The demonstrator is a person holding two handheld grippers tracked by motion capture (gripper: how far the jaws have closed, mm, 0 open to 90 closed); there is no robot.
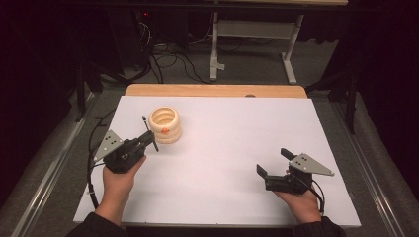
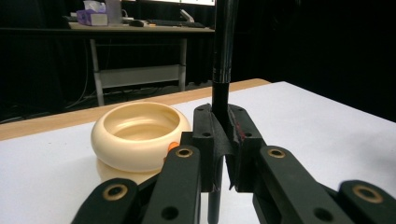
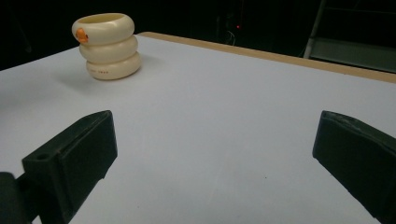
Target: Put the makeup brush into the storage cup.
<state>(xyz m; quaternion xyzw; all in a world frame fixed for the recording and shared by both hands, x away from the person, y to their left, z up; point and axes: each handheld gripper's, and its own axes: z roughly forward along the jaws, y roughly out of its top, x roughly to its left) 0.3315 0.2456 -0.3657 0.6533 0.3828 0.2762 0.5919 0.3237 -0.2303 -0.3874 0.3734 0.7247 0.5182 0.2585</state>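
Observation:
A cream holder (image 1: 165,126) shaped like three stacked rings, with a small orange mark on its side, stands at the back left of the white table (image 1: 237,133). My left gripper (image 1: 148,137) is just in front of and left of it, shut on a thin black pen (image 1: 150,133) that stands tilted across its jaws. In the left gripper view the pen (image 2: 224,51) rises upright between the closed pads of the left gripper (image 2: 223,135), with the holder (image 2: 140,135) close behind on the left. My right gripper (image 1: 273,162) stands open at the front right with nothing in it. The right gripper view has its jaws wide apart (image 3: 215,154) and the holder (image 3: 107,44) far off.
A wooden strip (image 1: 212,90) runs along the table's far edge. Beyond it stand a white desk frame (image 1: 252,34) and loose cables on the dark floor. Metal rails run along both sides of the table.

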